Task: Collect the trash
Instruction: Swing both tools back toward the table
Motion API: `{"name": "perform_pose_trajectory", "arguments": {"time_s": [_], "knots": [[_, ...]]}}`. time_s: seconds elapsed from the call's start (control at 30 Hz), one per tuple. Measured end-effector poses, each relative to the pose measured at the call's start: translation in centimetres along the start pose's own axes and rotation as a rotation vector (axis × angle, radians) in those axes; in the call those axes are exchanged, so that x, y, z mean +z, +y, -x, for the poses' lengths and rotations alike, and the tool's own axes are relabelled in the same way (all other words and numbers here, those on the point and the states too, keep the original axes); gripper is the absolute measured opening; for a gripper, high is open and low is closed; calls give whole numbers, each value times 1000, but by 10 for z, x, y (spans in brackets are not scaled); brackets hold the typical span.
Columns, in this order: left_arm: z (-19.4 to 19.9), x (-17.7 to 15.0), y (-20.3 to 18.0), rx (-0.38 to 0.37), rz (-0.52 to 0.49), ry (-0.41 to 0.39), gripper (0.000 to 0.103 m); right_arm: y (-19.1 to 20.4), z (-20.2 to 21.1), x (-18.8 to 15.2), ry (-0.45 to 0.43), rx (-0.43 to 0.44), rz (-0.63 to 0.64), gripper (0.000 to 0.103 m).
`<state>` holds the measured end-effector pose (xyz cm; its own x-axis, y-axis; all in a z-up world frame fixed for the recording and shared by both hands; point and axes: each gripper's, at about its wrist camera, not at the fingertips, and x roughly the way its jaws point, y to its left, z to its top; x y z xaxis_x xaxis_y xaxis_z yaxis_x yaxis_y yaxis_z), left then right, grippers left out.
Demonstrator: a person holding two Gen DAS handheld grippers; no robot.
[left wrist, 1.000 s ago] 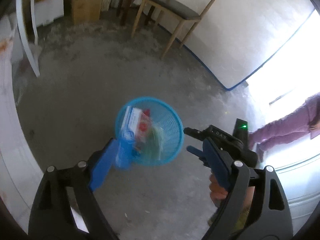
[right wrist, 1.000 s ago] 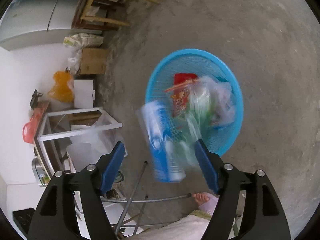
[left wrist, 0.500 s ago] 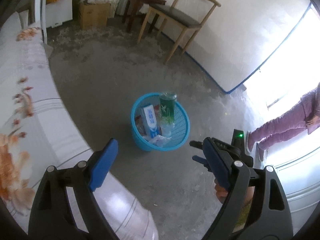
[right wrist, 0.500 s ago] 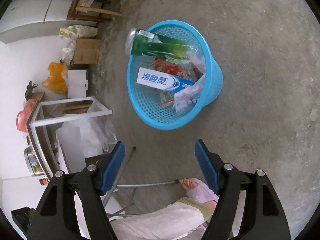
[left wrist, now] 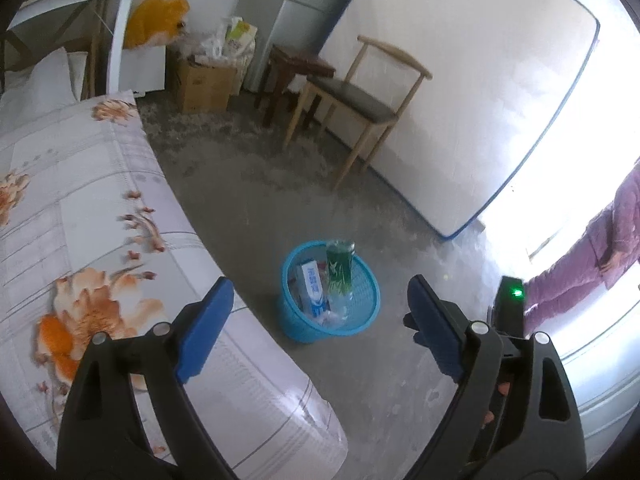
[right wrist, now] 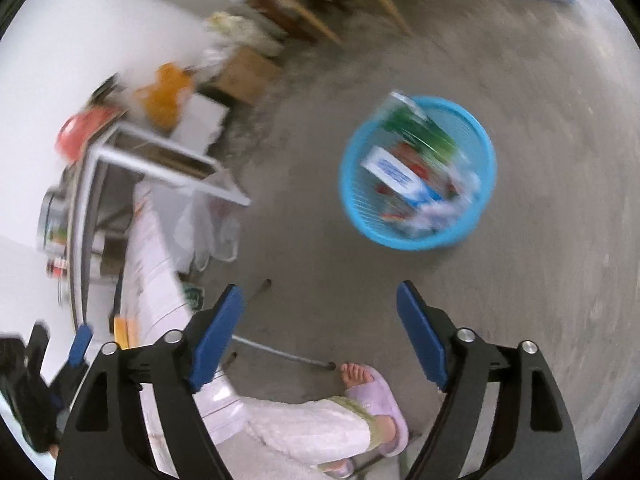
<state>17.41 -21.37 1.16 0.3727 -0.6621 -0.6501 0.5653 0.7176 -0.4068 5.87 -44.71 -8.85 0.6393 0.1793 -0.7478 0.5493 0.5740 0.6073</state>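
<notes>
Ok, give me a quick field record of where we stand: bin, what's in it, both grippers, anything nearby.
bin: blue mesh basket, upright on the concrete floor
contents: green bottle sticking up past the rim, blue-and-white box, crumpled wrappers
left gripper: open, nothing between the fingers
right gripper: jaws opening, nothing between them
nearby: floral bedding left of the basket; wooden chair beyond it
view quality: right wrist view is motion-blurred
</notes>
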Motion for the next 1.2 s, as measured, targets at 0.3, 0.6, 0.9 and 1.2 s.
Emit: {"name": "perform_pose_trajectory", "arguments": {"time_s": [0.3,0.6,0.9,1.2], "knots": [[70,-7,34,92,70,-118,89,101,42,-22,-98,64,241,86],[145,-13,81,254,170,-255,89,166,49,-47,-82,106,382,86],[192,-29,120,366,248,-312,89,211,61,-74,-70,114,499,86],[248,-56,156,509,340,-376,89,275,48,-100,13,147,619,86]]}}
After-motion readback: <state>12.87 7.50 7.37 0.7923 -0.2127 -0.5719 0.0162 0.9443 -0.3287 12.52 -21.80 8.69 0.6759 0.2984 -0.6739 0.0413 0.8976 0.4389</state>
